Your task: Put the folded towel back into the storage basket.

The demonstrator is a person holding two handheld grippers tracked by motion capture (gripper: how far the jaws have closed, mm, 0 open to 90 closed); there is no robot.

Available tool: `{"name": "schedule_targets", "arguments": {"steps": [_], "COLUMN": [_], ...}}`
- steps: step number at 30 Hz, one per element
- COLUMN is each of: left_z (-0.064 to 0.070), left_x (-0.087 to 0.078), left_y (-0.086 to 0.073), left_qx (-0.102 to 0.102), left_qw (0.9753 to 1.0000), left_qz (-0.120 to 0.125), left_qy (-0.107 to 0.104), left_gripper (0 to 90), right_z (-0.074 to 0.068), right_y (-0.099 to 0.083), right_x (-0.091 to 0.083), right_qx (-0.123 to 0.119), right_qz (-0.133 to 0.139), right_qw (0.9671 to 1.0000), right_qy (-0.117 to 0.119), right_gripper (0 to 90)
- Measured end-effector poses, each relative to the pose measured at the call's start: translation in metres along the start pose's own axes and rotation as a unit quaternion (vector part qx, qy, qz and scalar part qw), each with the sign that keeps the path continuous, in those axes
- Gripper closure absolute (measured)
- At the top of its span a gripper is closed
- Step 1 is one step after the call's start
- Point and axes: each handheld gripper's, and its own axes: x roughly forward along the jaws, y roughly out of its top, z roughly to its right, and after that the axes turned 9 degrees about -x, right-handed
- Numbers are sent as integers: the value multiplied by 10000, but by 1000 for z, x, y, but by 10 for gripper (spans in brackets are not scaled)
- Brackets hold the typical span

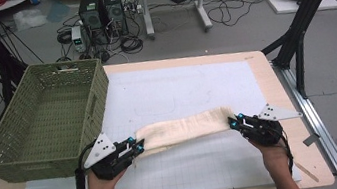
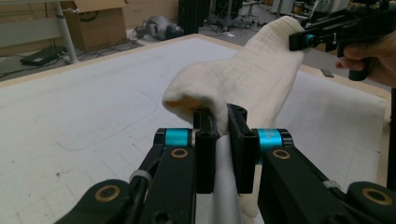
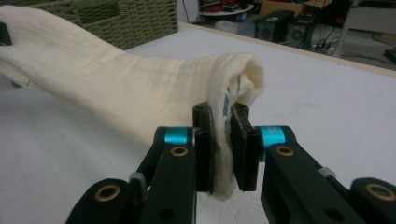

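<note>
A cream folded towel (image 1: 181, 128) hangs stretched between my two grippers, lifted a little above the white gridded mat (image 1: 180, 87). My left gripper (image 1: 139, 146) is shut on the towel's left end, and my right gripper (image 1: 232, 123) is shut on its right end. In the left gripper view the towel (image 2: 243, 79) runs away from the closed jaws toward the other gripper (image 2: 308, 39) at upper right. In the right gripper view the towel (image 3: 121, 88) stretches off to the upper left, and its pinched end shows blue stitching (image 3: 227, 103) between the jaws.
A green woven basket (image 1: 43, 118) stands empty at the table's left side, close to my left gripper. The table's wooden edge (image 1: 277, 88) runs along the right. Beyond the table lie cables, computer towers (image 1: 101, 13) and black frame legs (image 1: 299, 34).
</note>
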Motion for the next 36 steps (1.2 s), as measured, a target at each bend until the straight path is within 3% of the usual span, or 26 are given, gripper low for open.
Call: {"name": "schedule_targets", "arguments": {"steps": [10, 26, 36], "left_z": [-6, -13, -13], "left_x": [-9, -26, -31], "left_y": [5, 20, 25], "left_qx": [-56, -56, 31], "left_qw": [9998, 9985, 9980], "left_qz": [166, 502, 560], "left_qy": [37, 212, 276], "left_gripper": [824, 825, 827], "right_z": [1, 4, 10], "right_y": [13, 51, 70], "right_x": [10, 31, 41], "right_qx": [-120, -460, -459], "right_qz": [-4, 124, 220], "right_qw": [9999, 9988, 9987], "right_qy": [70, 74, 65], "right_gripper": [811, 811, 810]}}
